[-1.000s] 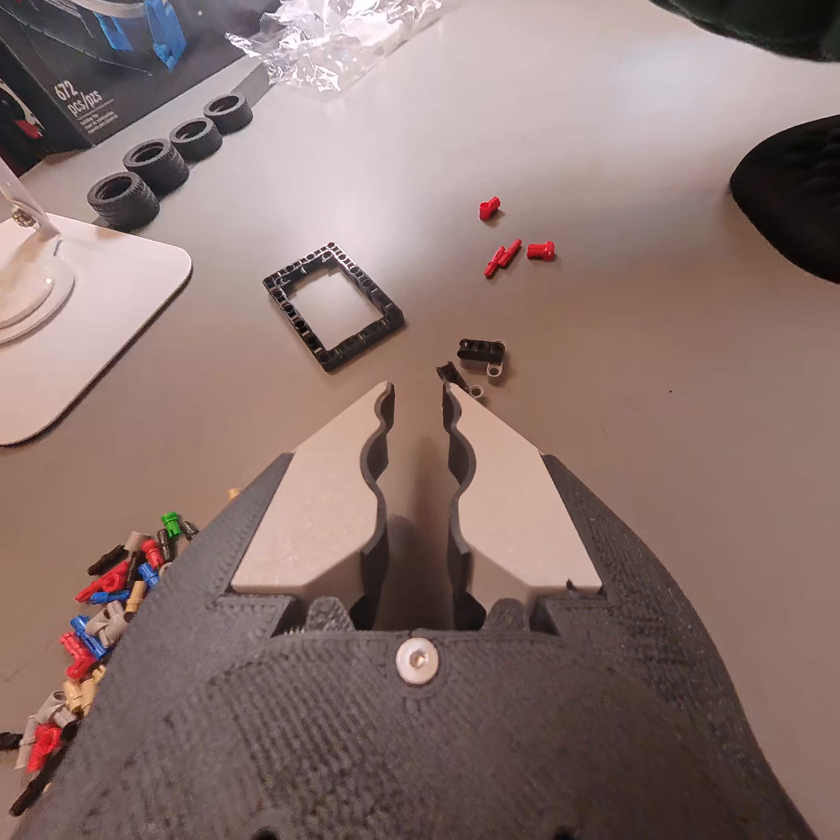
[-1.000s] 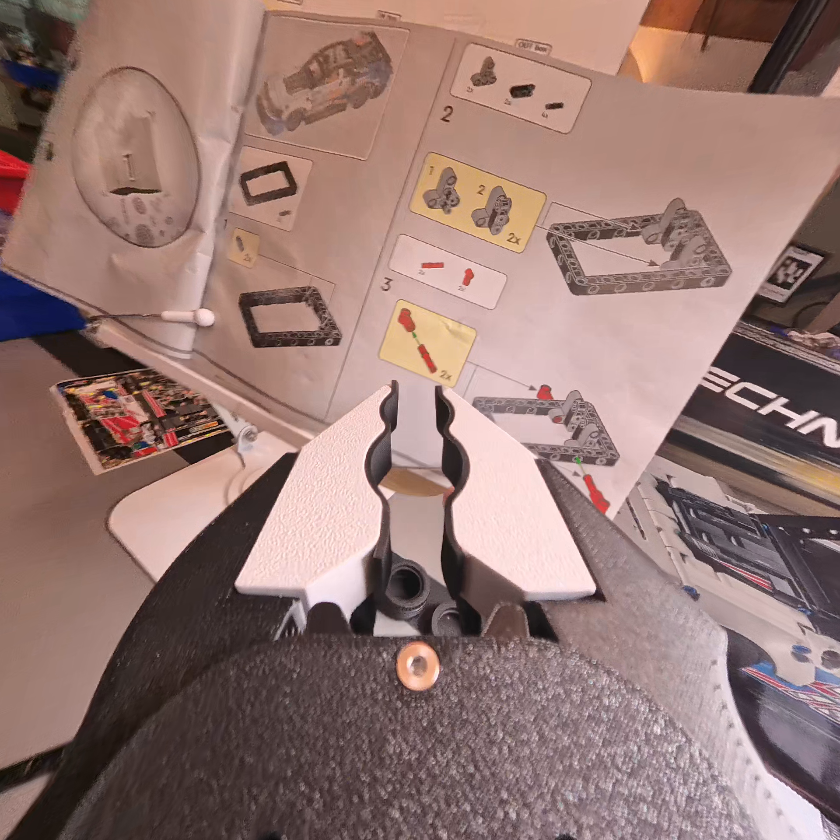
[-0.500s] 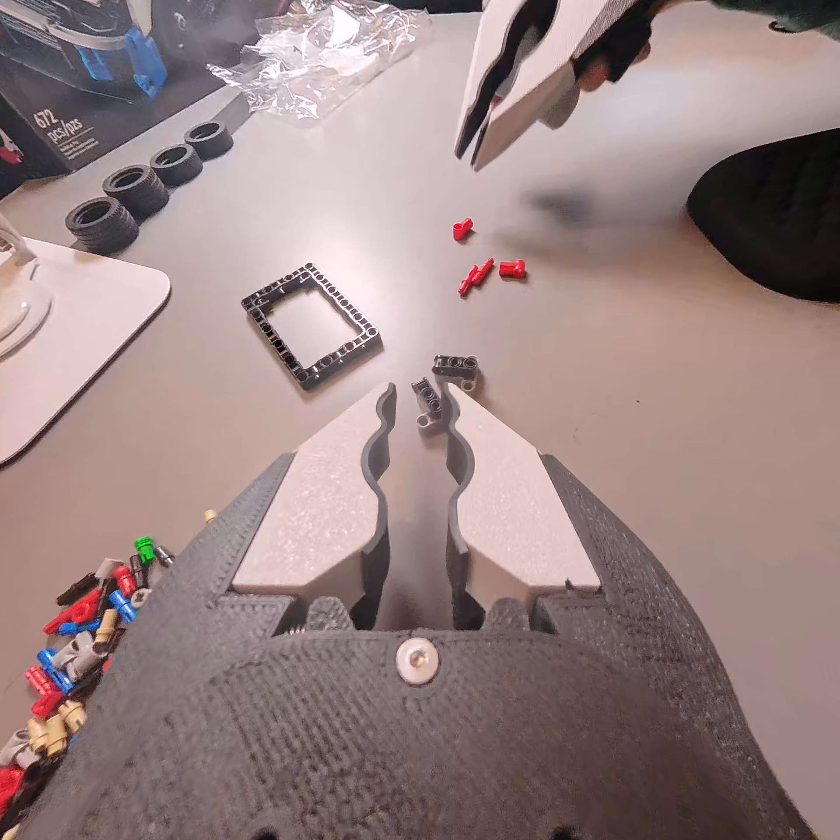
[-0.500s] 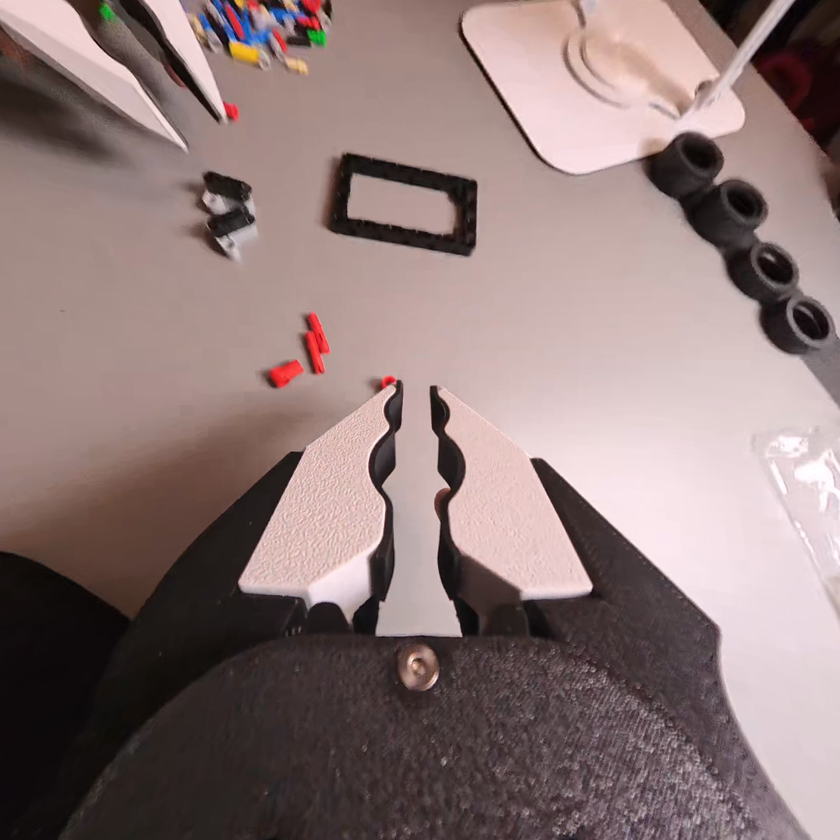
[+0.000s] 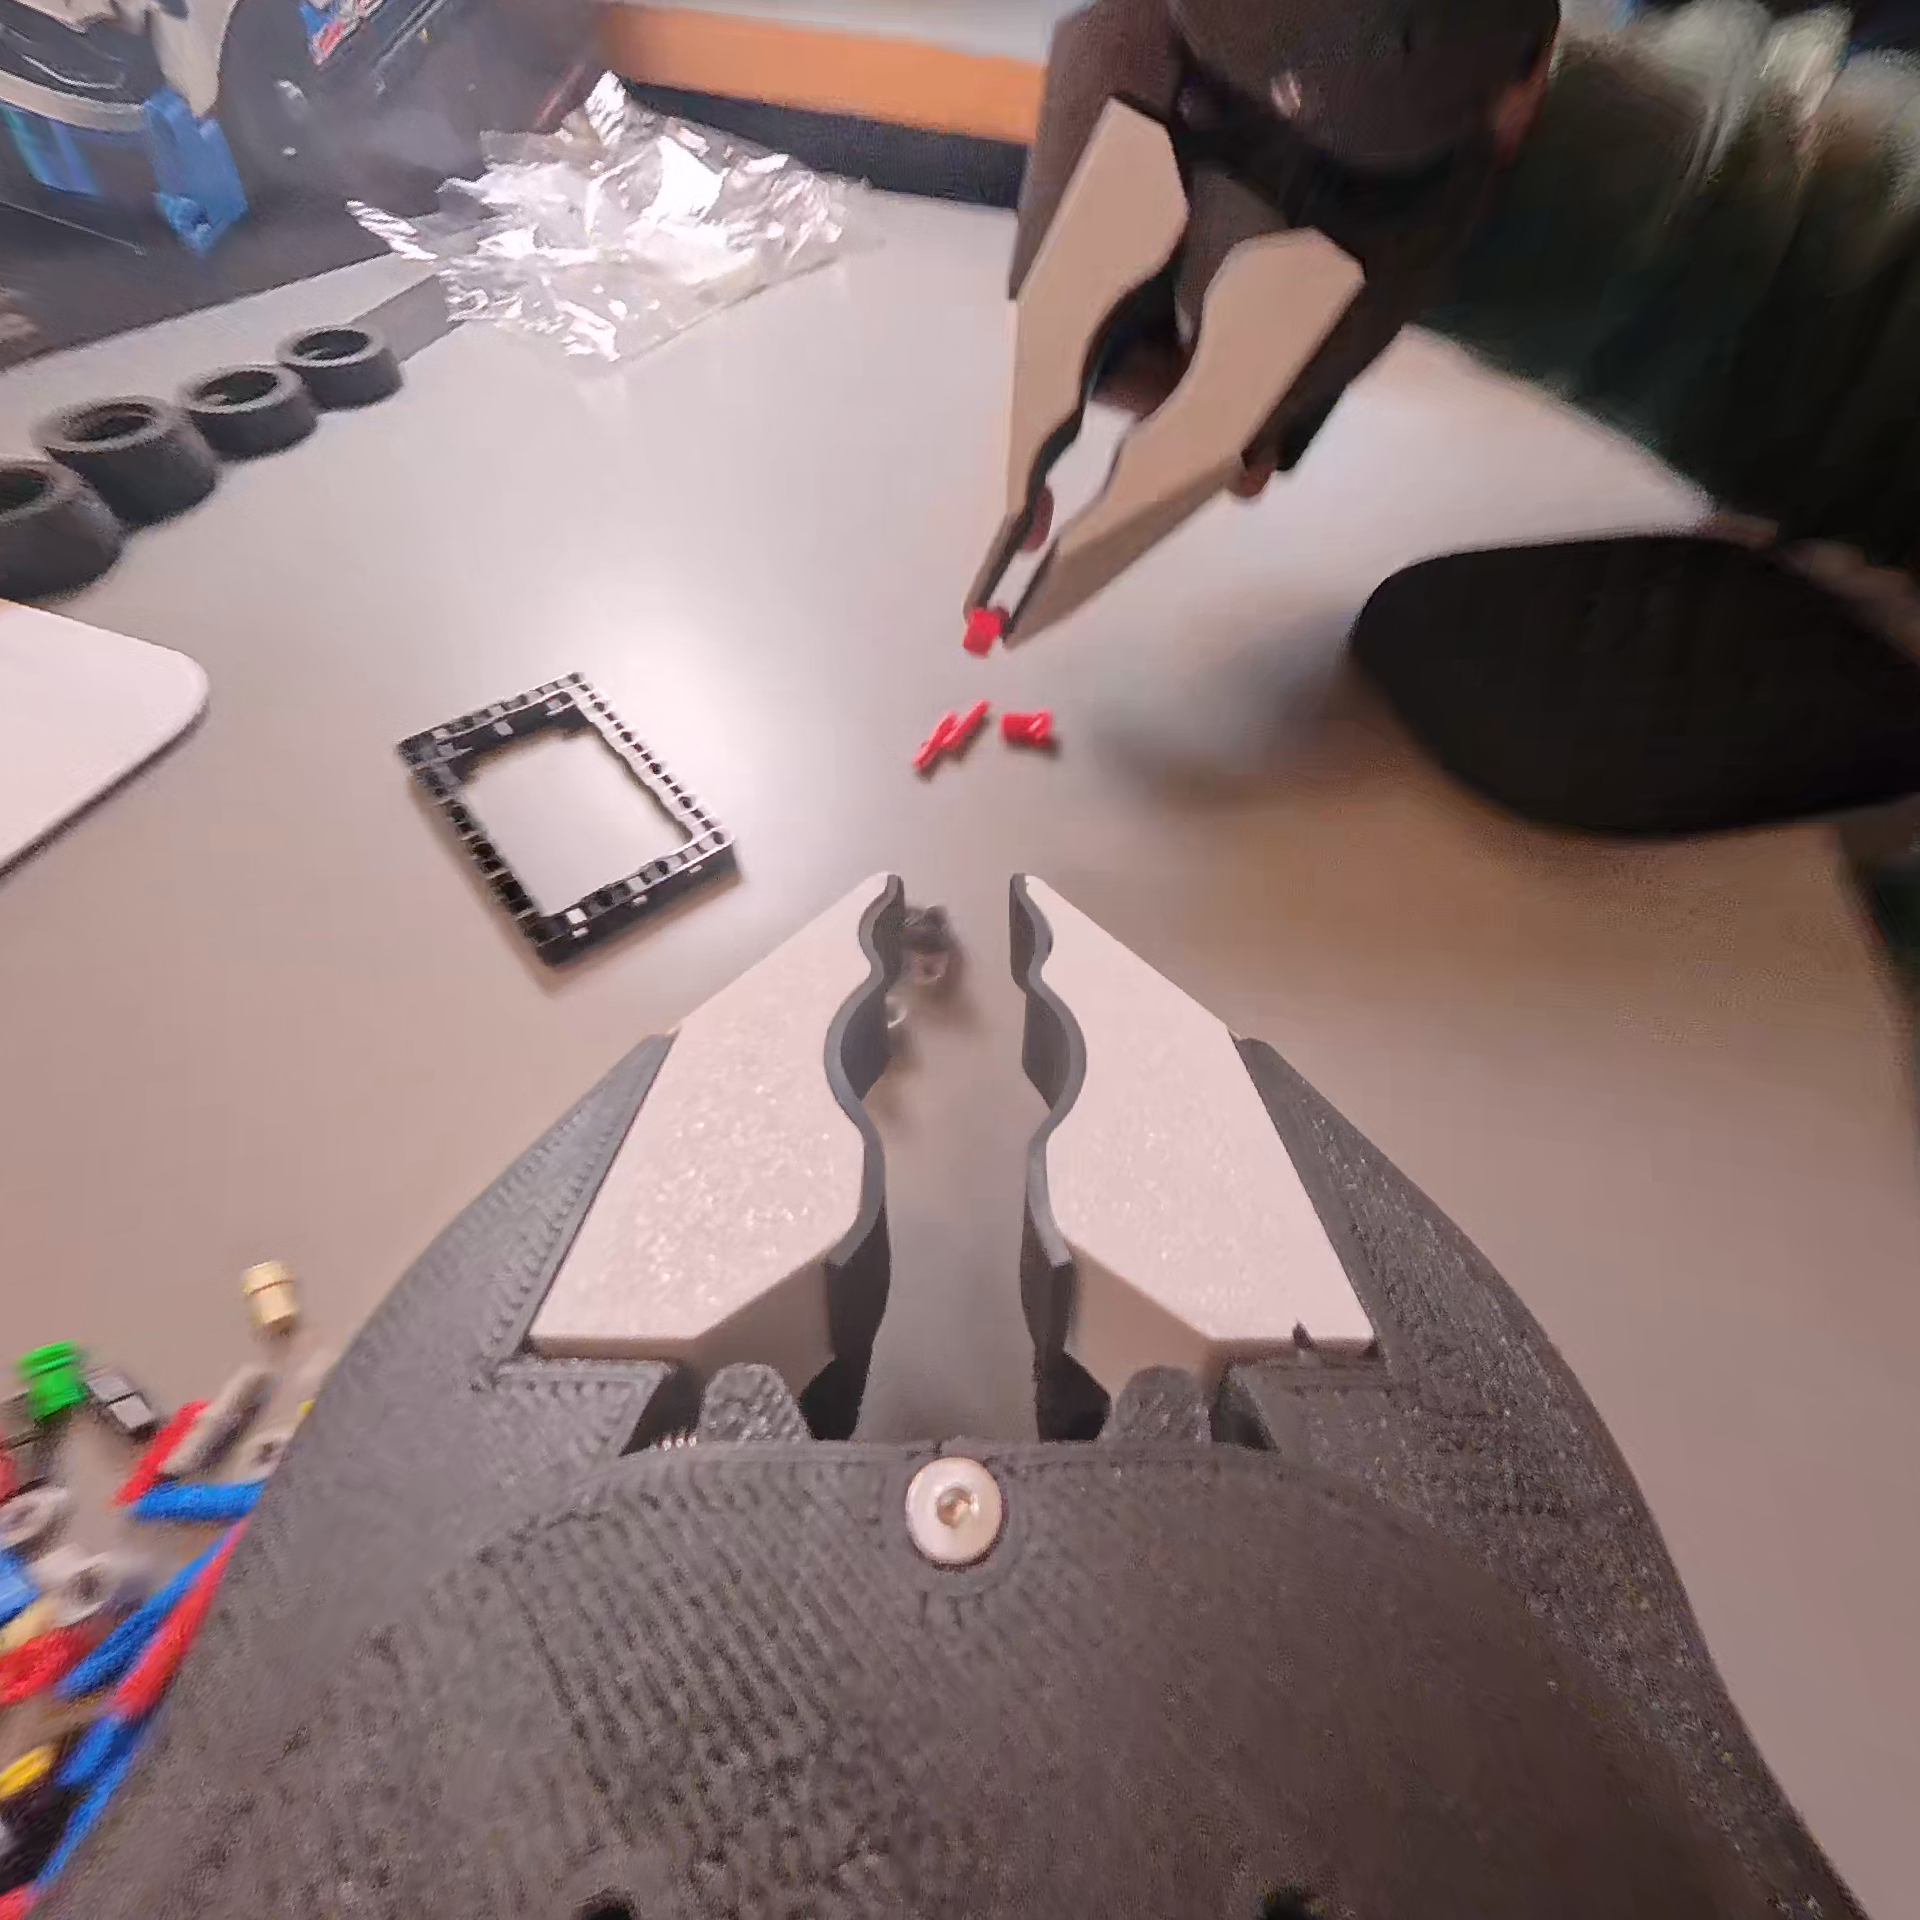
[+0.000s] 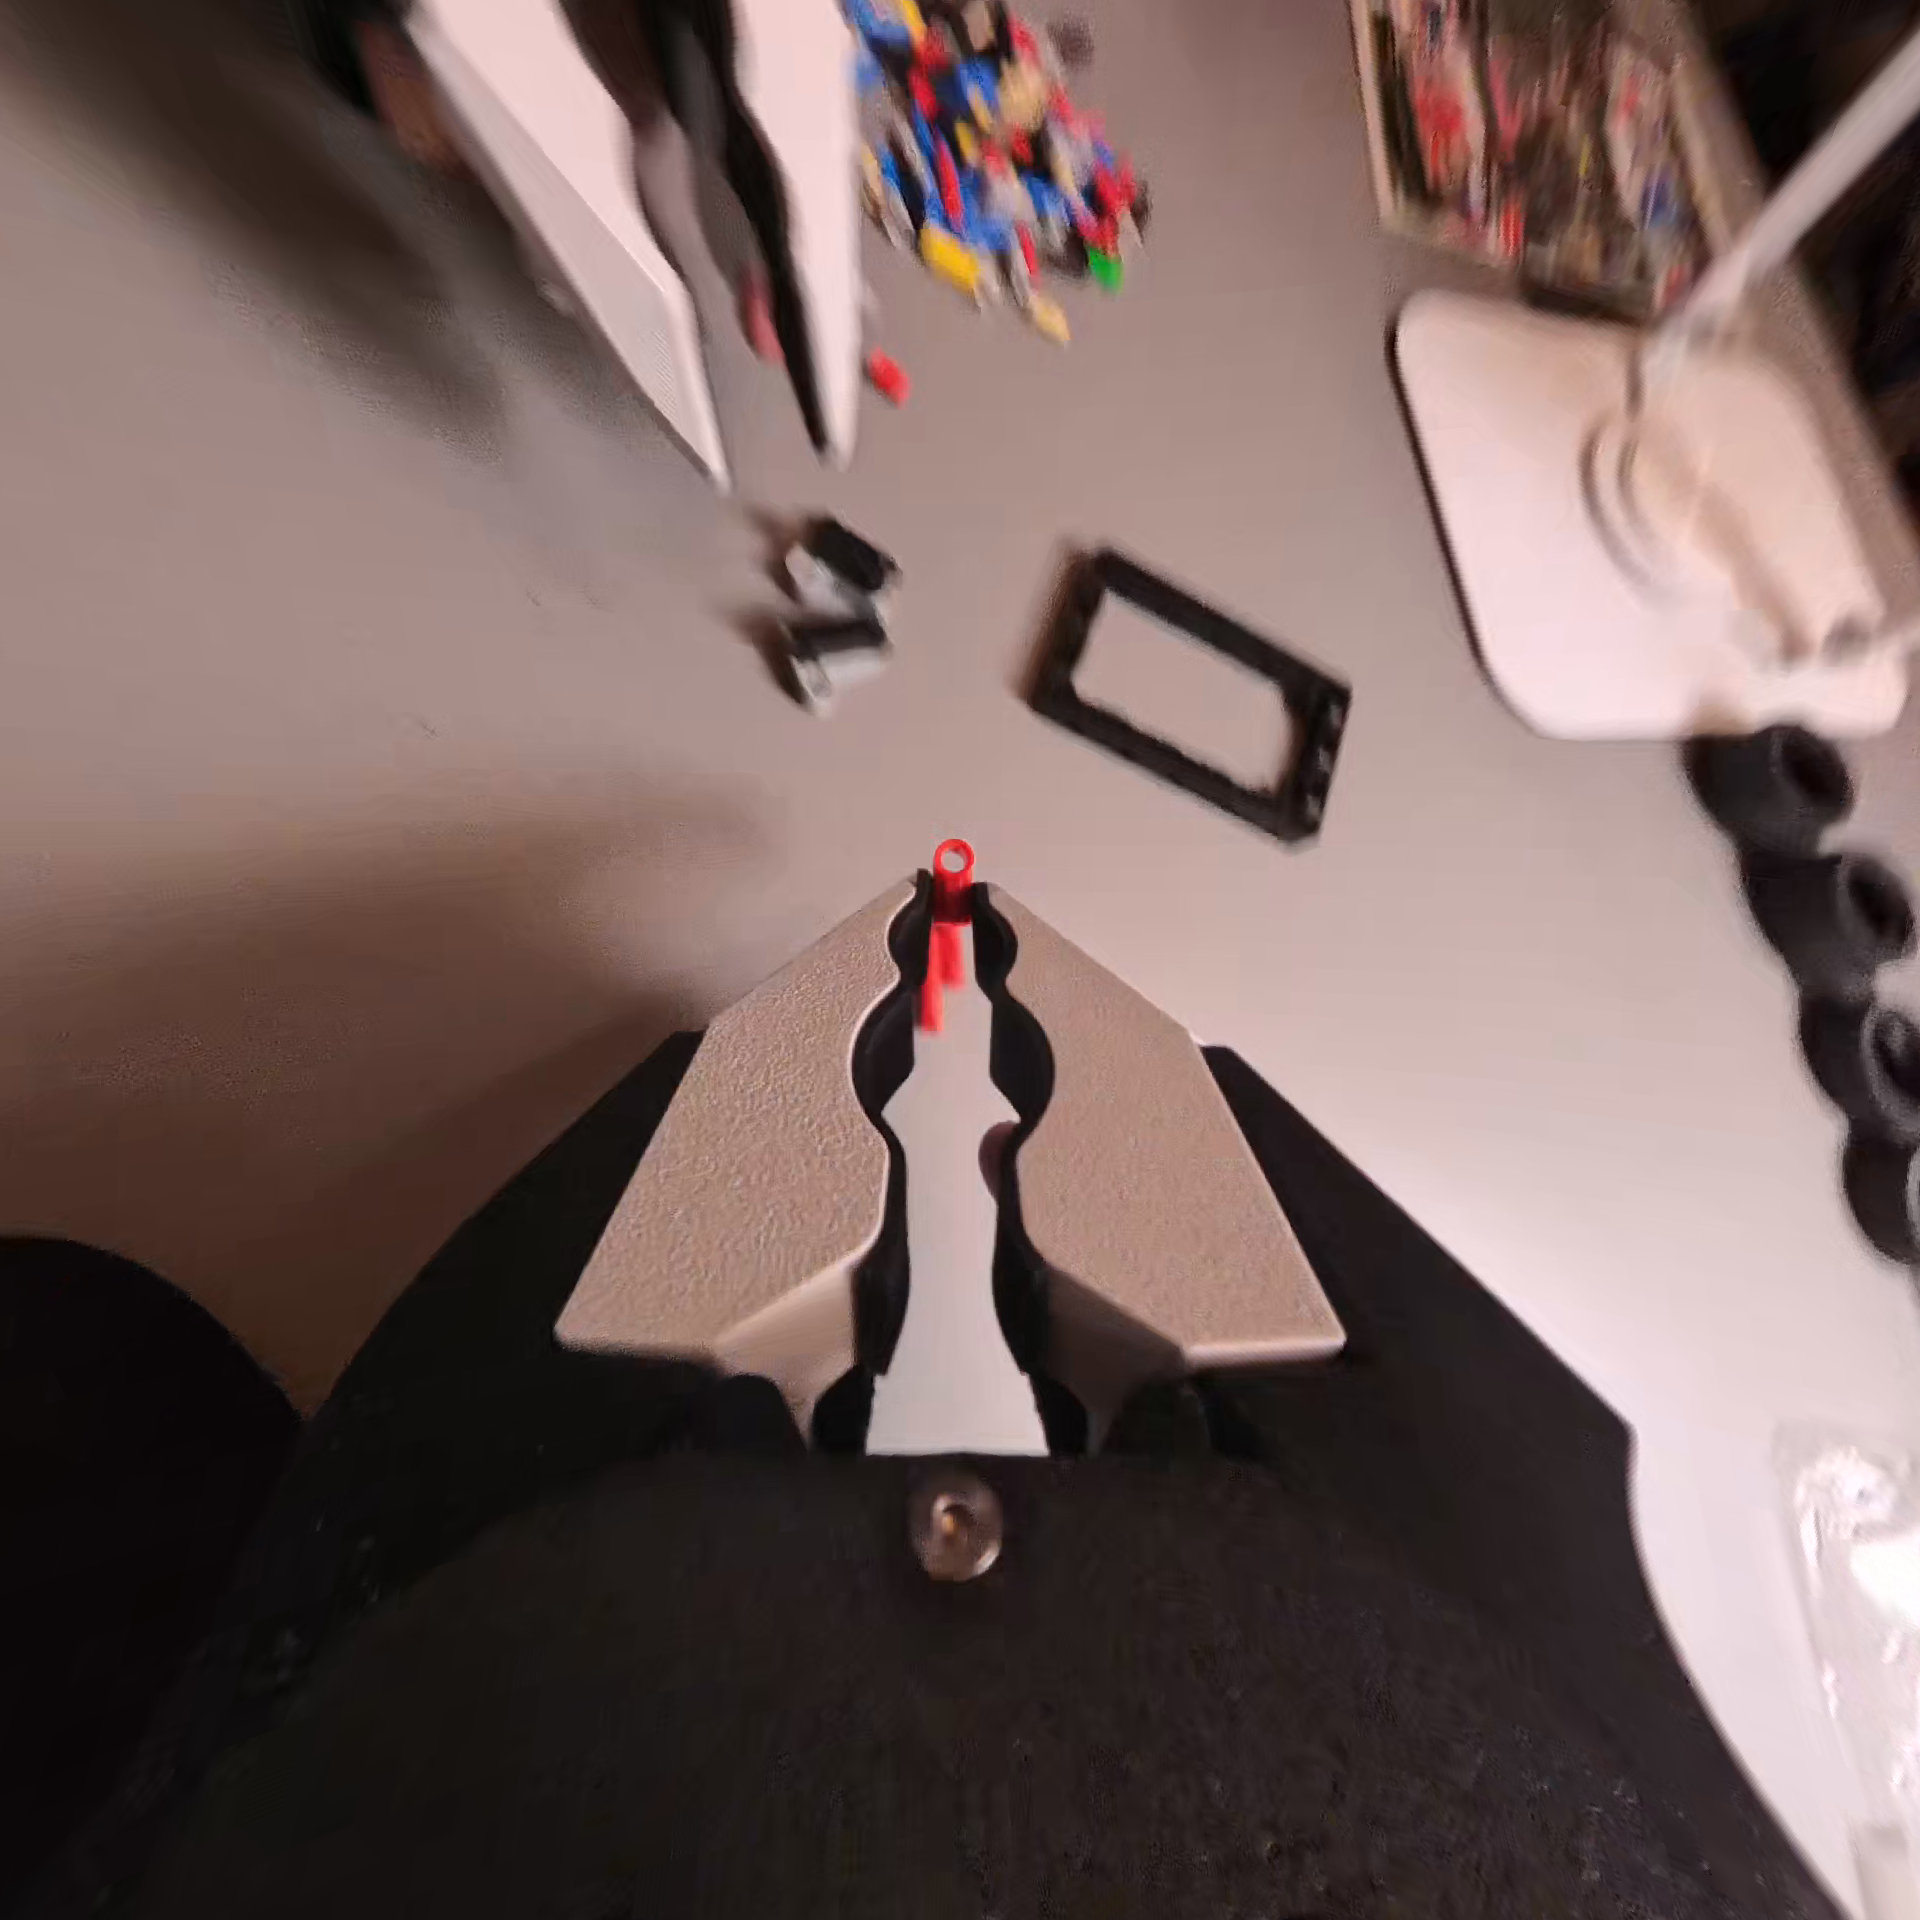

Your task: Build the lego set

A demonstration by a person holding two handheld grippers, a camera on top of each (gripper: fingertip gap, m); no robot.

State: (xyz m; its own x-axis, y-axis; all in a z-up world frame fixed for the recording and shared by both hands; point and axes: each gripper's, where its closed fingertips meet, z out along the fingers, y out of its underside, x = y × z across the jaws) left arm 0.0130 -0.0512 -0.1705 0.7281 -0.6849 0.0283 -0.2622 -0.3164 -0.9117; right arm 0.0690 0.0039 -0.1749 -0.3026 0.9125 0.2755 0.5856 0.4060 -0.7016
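Grey worktop [image 5: 1299, 1091] carries a black frame [image 5: 566, 816], four tyres [image 5: 239, 410], loose pieces [image 5: 94, 1538] and crumpled plastic [image 5: 634, 239]. Right claw [image 6: 951, 891] is clamped on a red pin [image 6: 948, 896]; left claw [image 5: 954, 894] stands apart over small black parts [image 5: 923, 940].

Left wrist view: small dark pieces [image 5: 923, 951] at left tongs [image 5: 954, 894] tips partly hidden behind the left finger; contact cannot be told. Loose-parts pile [image 5: 94, 1538] cut by frame's left edge, smeared. Tyres [image 5: 135, 447] cut at left edge.

Right wrist view: red pin [image 6: 948, 902] tail hidden between right tongs [image 6: 954, 891]. Far pile [image 6: 997, 156], black frame [image 6: 1184, 696], tyres [image 6: 1860, 997] motion-blurred.
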